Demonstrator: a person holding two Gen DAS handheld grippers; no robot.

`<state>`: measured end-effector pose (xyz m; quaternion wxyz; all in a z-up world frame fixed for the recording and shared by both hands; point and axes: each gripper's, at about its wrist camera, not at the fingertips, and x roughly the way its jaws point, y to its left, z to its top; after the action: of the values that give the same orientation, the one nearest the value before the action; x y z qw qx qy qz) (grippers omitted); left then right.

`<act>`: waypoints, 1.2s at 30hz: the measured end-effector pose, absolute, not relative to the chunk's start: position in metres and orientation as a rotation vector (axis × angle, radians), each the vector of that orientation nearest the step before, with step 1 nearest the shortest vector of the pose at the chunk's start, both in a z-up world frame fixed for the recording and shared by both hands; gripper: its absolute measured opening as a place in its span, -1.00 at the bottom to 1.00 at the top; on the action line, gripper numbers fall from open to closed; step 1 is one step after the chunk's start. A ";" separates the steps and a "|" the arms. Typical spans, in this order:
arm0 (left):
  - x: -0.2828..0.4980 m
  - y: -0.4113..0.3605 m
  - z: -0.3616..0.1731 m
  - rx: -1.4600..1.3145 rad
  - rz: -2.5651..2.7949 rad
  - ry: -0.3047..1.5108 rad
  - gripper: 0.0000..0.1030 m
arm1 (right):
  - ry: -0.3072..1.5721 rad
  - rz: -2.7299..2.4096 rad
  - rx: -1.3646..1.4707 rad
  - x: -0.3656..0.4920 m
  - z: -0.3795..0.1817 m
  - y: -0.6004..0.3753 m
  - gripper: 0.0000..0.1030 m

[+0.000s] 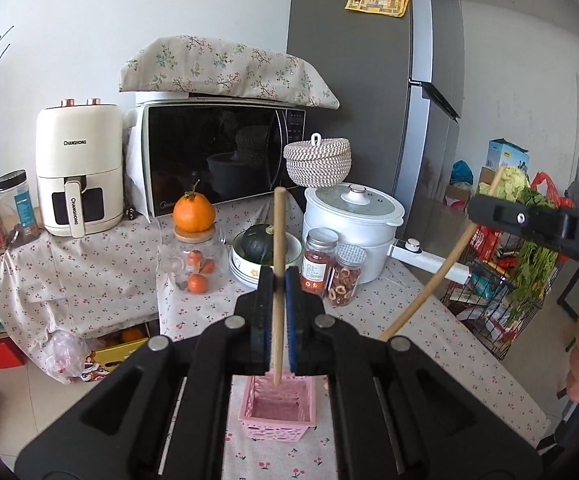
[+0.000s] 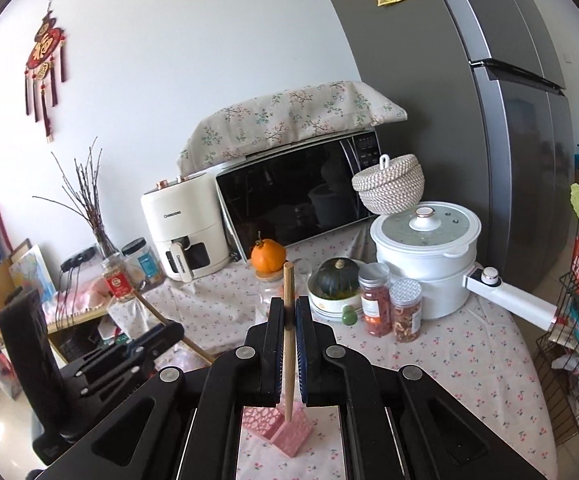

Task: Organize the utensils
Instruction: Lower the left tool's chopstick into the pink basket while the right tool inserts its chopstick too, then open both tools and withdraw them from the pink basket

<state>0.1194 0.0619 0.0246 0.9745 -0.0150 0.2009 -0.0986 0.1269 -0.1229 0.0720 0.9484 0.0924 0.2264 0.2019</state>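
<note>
My left gripper [image 1: 278, 280] is shut on a wooden chopstick [image 1: 278, 232] that stands nearly upright between its pads. The chopstick's lower end hangs over a pink slotted basket [image 1: 277, 412] on the flowered tablecloth. In the right wrist view my right gripper [image 2: 289, 308] is shut on a second wooden chopstick [image 2: 288, 280], also upright, above the same pink basket [image 2: 289, 436]. Each gripper shows in the other's view: the right gripper [image 1: 479, 206] holds its chopstick [image 1: 441, 276] slanted, and the left gripper [image 2: 167, 332] sits low on the left.
At the back of the table stand a microwave [image 1: 217, 156], an air fryer [image 1: 77, 168], a white pot [image 1: 353, 224], two spice jars [image 1: 331, 268], a squash in a bowl [image 1: 259, 246] and an orange on a glass jar [image 1: 193, 216]. A wire rack with greens [image 1: 509, 292] is on the right.
</note>
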 end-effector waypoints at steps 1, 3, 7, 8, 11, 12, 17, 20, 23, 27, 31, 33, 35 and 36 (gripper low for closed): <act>0.122 0.060 0.021 -0.010 -0.201 0.410 -0.87 | 0.462 0.419 0.184 0.131 0.070 -0.117 -0.89; 0.126 0.058 0.016 0.022 -0.204 0.416 -0.87 | 0.471 0.442 0.186 0.138 0.063 -0.107 -0.89; 0.145 0.060 0.006 0.015 -0.248 0.502 -0.87 | 0.530 0.461 0.160 0.155 0.041 -0.090 -0.89; 0.150 0.061 0.002 0.006 -0.256 0.528 -0.87 | 0.556 0.461 0.152 0.160 0.034 -0.086 -0.89; 0.160 0.062 -0.008 -0.011 -0.273 0.583 -0.87 | 0.636 0.465 0.154 0.176 0.010 -0.081 -0.89; 0.163 0.062 -0.012 -0.016 -0.279 0.601 -0.87 | 0.659 0.466 0.157 0.181 0.003 -0.080 -0.89; 0.175 0.064 -0.023 -0.056 -0.293 0.651 -0.87 | 0.744 0.467 0.187 0.202 -0.027 -0.082 -0.89; 0.177 0.065 -0.026 -0.083 -0.290 0.644 -0.86 | 0.758 0.470 0.222 0.208 -0.034 -0.086 -0.86; 0.176 0.071 -0.022 -0.135 -0.286 0.619 -0.42 | 0.748 0.477 0.275 0.208 -0.032 -0.096 -0.72; 0.171 0.081 -0.013 -0.184 -0.251 0.586 0.10 | 0.699 0.479 0.318 0.199 -0.015 -0.111 -0.27; 0.165 0.086 -0.009 -0.217 -0.221 0.602 0.53 | 0.678 0.467 0.324 0.188 -0.002 -0.125 0.05; 0.159 0.085 -0.007 -0.214 -0.206 0.604 0.65 | 0.696 0.448 0.298 0.183 0.001 -0.130 0.22; 0.153 0.082 -0.005 -0.211 -0.202 0.616 0.73 | 0.711 0.420 0.260 0.177 0.000 -0.136 0.32; 0.149 0.081 -0.005 -0.208 -0.197 0.624 0.82 | 0.717 0.403 0.240 0.174 -0.001 -0.140 0.38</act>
<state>0.1492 0.0809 -0.0046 0.9416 -0.1020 0.3061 -0.0968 0.1736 -0.1396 -0.0005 0.9096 0.1162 0.3476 0.1955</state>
